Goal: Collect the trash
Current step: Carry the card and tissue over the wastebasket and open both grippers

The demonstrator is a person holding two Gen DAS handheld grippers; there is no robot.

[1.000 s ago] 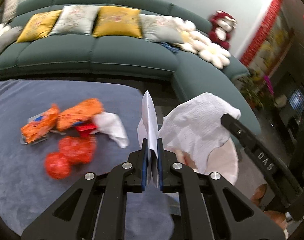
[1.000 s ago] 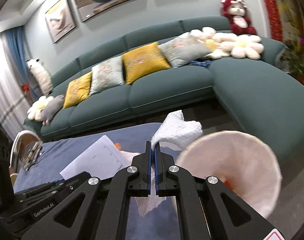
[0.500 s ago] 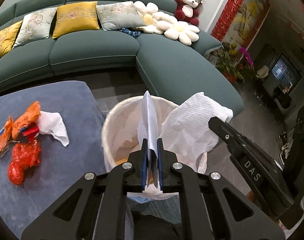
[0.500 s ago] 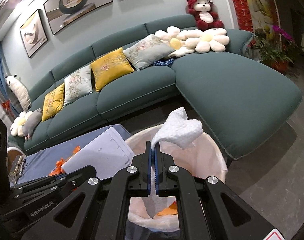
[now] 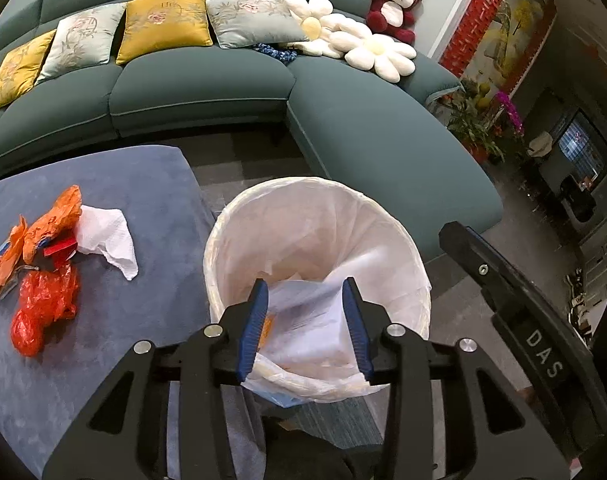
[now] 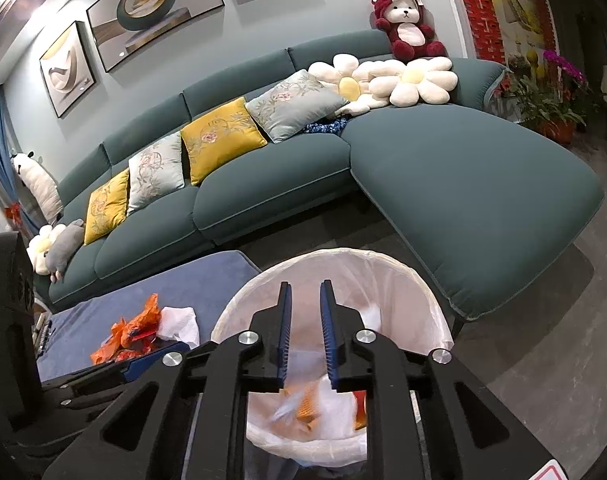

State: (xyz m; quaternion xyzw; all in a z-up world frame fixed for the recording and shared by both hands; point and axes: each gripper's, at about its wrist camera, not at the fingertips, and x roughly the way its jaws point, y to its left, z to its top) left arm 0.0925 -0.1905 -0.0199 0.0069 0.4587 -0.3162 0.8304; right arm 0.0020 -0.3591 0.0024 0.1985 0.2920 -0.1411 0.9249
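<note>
One lined bin (image 5: 315, 216) stands beside the table (image 5: 143, 184); above it the left gripper (image 5: 306, 300) and right gripper (image 6: 304, 300) hover, both spread, holding nothing.

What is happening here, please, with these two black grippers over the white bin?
A person is collecting trash with a handheld gripper in each hand. Both the left gripper and the right gripper hang open over the lined trash bin, holding nothing. Sheets of paper and a few orange scraps lie inside it. On the blue table beside the bin, orange wrappers, a red plastic bag and a white tissue are not yet picked up.
</note>
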